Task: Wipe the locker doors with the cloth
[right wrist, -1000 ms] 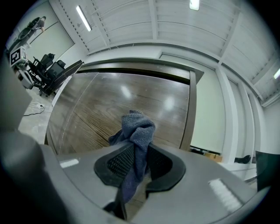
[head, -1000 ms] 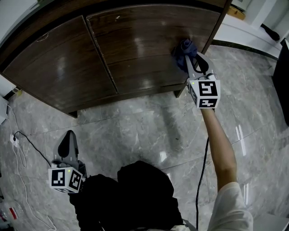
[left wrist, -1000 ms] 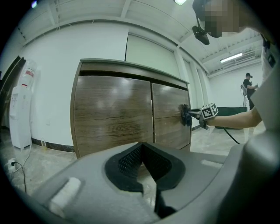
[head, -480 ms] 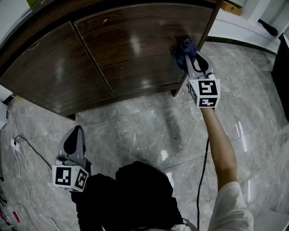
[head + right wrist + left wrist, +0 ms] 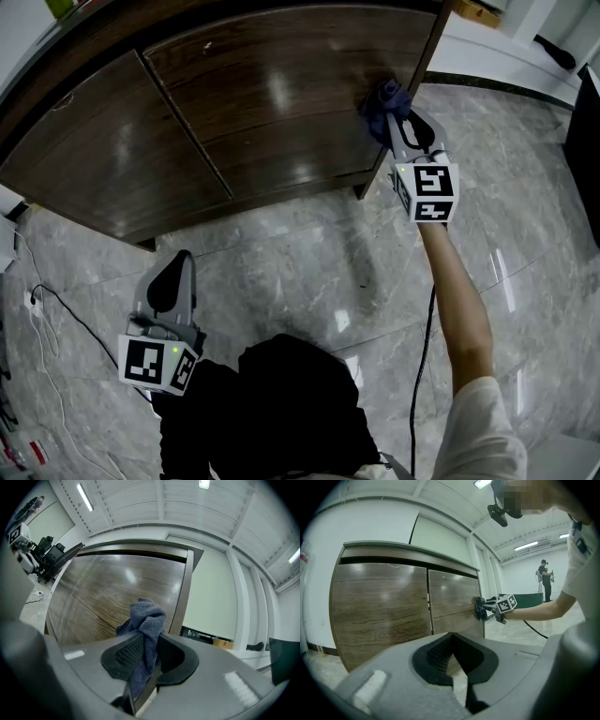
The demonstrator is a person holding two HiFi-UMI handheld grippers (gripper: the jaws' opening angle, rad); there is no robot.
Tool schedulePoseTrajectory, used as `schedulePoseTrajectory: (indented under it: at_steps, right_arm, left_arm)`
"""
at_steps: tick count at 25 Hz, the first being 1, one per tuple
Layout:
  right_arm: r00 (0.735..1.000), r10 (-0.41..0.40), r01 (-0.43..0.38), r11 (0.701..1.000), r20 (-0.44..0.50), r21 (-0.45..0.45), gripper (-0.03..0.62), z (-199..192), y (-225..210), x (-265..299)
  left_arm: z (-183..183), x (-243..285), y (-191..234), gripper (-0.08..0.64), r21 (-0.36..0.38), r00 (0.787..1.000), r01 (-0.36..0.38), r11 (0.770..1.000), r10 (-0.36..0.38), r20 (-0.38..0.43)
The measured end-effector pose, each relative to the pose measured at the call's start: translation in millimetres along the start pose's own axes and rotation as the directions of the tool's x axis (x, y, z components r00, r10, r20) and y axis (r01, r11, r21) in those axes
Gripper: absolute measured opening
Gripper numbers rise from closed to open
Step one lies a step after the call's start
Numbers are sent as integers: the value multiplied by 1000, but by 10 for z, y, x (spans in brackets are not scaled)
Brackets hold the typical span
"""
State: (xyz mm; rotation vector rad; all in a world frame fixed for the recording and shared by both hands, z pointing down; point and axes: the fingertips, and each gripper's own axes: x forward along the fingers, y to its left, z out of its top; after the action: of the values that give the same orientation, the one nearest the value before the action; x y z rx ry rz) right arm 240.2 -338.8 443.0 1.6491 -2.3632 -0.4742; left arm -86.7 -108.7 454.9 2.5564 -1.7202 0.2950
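At the outer edge of the right-hand door (image 5: 281, 103): cloth (image 5: 382, 99), clamped in right gripper (image 5: 394, 118), pressed against it. Wiping step in hand; next likely calls for strokes leftward. Left gripper (image 5: 176, 274): jaws together, empty.

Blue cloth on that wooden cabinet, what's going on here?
A person is wiping with a two-jaw gripper in each hand. The right gripper is clamped on a blue cloth and holds it against the right-hand door, near that door's right edge. The left gripper does no work: it hangs low over the marble floor in front of the left-hand door, jaws together and empty.
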Motion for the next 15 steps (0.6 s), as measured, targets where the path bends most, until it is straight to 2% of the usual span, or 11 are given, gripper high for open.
schedulePoseTrajectory:
  at_steps: [9,15]
  right_arm:
    - [998,-43,44,999,-38,9,86,-130,-195,-60]
    - [992,-110,112,993,-55,44,83,-167,-489,-252]
  left_arm:
    - [47,99,-154,3,10,998,64,998,-64,17]
    - [129,290,-259,2,-32,987,151,988,-149,61]
